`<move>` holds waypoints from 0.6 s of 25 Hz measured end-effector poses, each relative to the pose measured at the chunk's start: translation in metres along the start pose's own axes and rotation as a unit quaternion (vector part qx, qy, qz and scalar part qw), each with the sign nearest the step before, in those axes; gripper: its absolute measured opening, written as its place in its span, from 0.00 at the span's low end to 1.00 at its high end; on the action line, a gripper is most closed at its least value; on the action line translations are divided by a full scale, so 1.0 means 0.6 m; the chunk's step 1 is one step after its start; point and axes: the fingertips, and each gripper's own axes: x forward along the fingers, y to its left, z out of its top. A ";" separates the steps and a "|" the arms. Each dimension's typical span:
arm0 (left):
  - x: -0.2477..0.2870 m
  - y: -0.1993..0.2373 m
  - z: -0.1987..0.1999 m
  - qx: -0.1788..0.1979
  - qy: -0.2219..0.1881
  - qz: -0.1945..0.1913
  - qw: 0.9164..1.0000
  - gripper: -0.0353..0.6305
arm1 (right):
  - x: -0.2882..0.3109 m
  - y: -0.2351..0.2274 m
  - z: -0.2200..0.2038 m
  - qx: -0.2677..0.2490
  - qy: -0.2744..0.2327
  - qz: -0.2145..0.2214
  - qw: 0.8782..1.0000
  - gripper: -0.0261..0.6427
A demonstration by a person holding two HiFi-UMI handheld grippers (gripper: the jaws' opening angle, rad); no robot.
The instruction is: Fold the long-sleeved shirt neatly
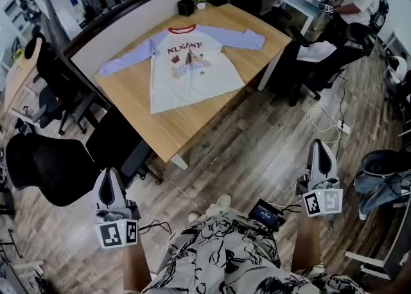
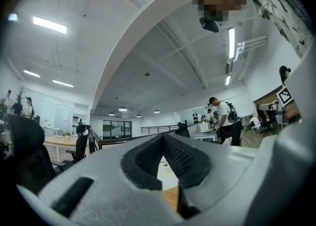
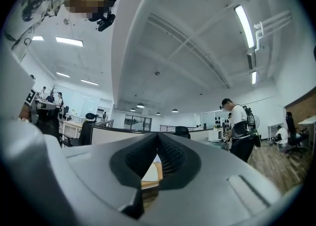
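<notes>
A long-sleeved shirt lies spread flat on the wooden table, face up: white body with a printed front, lavender sleeves stretched out to both sides, red collar at the far edge. I stand well back from the table over the wood floor. My left gripper hangs low at the left, shut and empty. My right gripper hangs at the right, also shut with nothing in it. In the left gripper view the jaws meet at their tips; the right gripper view shows its jaws meeting the same way.
A small black box and a potted plant stand at the table's far edge. Black office chairs stand left of the table and another at its right. Cables trail on the floor. A person works at the far right desk.
</notes>
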 end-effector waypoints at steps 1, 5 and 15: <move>0.000 0.000 -0.001 0.004 0.001 0.005 1.000 0.06 | 0.001 0.002 0.000 0.001 -0.001 0.002 1.000 0.05; 0.003 0.008 -0.007 0.014 0.007 0.023 1.000 0.24 | 0.009 0.006 0.000 0.010 -0.004 0.010 1.000 0.21; 0.021 0.018 -0.025 0.006 0.022 0.062 0.998 0.66 | 0.038 -0.022 -0.023 0.042 0.005 0.024 0.999 0.51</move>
